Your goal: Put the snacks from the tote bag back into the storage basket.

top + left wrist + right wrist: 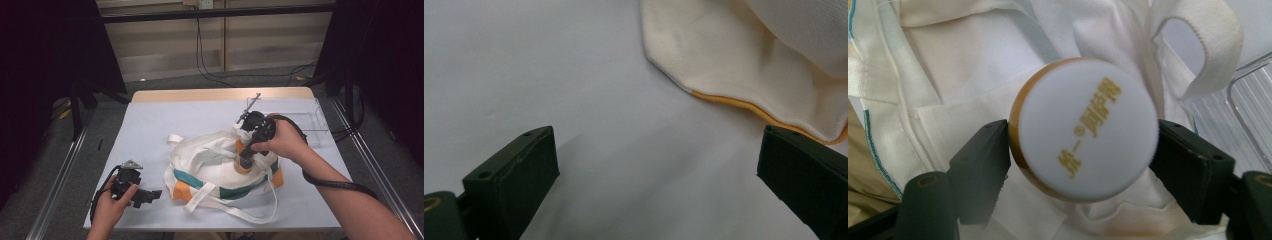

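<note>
Bottle [1083,129], white-capped with an orange body, stands on the bag [220,170] near the middle of the table [150,130], and the right gripper [1083,145] has its two black jaws pressed against the cap's sides, so it is gripped there. Judging by the round, smooth cap, the hold could slip or let the bottle swing; a grip lower on the body would likely be steadier, and squeezing hard seems safe since the cap looks rigid. How full or heavy it is cannot be told.

Nearer the person, the left gripper [131,186] rests low on the table at the left, jaws wide apart with nothing between them, just short of the bag's cream and orange edge [744,102].

The bag itself looks soft and limp, with loose straps [235,210] that could snag; it gives the bottle no firm footing. Beyond it lies a clear tray [315,117].
</note>
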Tool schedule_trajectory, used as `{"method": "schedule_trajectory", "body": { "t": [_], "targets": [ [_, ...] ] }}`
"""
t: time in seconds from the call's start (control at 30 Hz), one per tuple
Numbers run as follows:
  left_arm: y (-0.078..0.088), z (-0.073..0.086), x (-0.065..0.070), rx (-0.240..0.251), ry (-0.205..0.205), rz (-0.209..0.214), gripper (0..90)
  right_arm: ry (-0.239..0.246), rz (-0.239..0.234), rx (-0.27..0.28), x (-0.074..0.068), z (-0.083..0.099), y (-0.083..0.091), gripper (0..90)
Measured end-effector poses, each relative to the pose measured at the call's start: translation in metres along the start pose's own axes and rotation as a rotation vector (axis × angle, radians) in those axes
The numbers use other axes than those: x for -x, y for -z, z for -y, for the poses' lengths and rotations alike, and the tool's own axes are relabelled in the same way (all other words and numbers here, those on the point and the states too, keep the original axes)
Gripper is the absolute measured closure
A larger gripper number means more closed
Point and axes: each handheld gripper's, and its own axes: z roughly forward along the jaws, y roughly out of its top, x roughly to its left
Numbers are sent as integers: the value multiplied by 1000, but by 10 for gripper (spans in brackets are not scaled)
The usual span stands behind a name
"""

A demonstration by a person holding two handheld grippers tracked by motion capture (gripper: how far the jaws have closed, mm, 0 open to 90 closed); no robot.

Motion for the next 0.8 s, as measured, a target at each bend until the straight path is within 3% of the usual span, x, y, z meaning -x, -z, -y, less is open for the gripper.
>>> {"method": "schedule_trajectory", "body": {
  "t": [0.4,0.7,0.8],
  "targets": [
    [-2,0,2,-2,8,9,28,-5,-4,-54,1,-7,-6,280],
    [-2,0,1,-15,-14,17,28,1,11,-94,-1,-12,-10,291],
    [-2,0,1,-6,1,17,28,-12,17,-107,-2,-14,-10,295]
  ]
}}
